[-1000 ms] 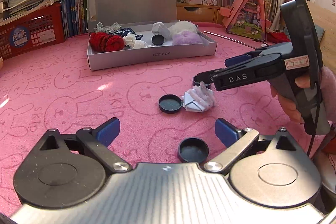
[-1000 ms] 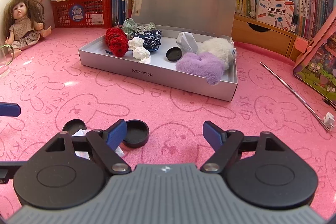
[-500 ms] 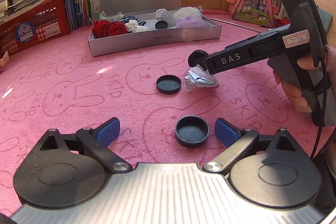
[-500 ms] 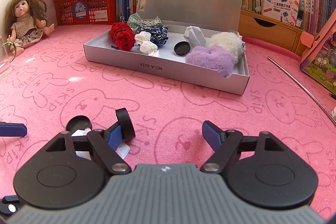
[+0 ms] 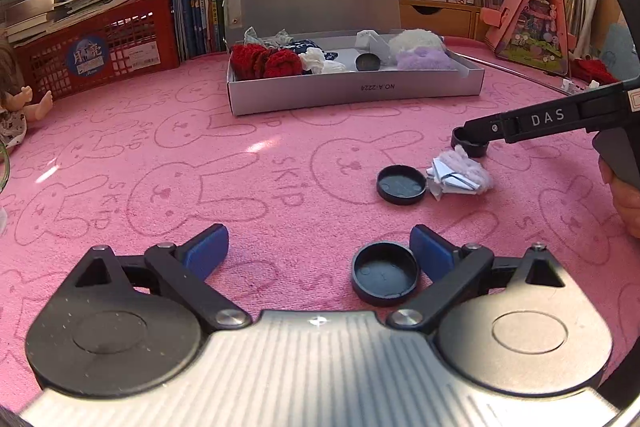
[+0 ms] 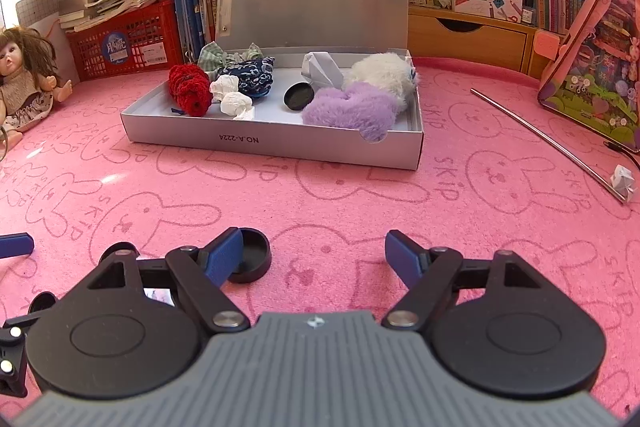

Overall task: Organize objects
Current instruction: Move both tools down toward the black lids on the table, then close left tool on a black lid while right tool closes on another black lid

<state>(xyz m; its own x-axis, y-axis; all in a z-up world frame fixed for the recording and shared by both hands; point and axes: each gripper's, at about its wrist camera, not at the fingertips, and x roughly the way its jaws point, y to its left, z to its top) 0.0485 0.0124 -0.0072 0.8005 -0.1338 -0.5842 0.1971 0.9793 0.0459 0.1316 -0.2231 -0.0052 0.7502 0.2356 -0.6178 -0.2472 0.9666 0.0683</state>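
Three round black plastic caps lie loose on the pink rabbit-print bench cover (image 5: 120, 131). Nearest cap (image 5: 385, 279) sits just inside the left gripper's (image 5: 318, 247) right finger; jaws released, grasping nothing. Middle cap (image 5: 401, 184) lies beside a crumpled white-and-lilac paper wad (image 5: 458, 173). Far cap (image 6: 251, 259) rests against the left finger of the right gripper (image 6: 314, 255); jaws spread wide, not clenched on it. Far centre: open grey cardboard box (image 6: 280, 147), lid upright, holding a red knitted piece (image 6: 190, 91), purple fluffy toy (image 6: 352, 109) and a fourth black cap (image 6: 299, 96).
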